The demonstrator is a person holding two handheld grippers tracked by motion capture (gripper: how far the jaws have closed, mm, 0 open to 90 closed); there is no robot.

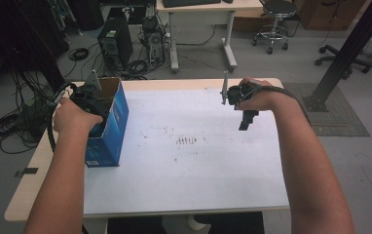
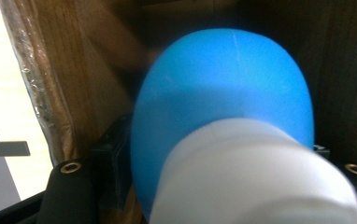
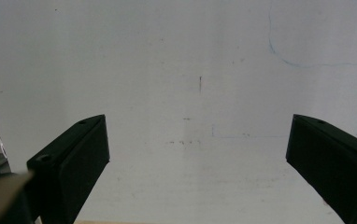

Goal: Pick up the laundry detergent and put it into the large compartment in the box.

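The right gripper (image 3: 200, 158) is seen with its two black jaws spread wide above a white table surface (image 3: 176, 70), which is marked by faint scuffs and a thin blue line (image 3: 279, 56).

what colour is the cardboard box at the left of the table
Blue outside, brown cardboard inside; the box shows best in the high view.

No text could be read anywhere. The blue box (image 1: 110, 127) carried a pale label near its lower edge, too small to make out. Marks on the white surface (image 1: 198, 165) formed no legible words.
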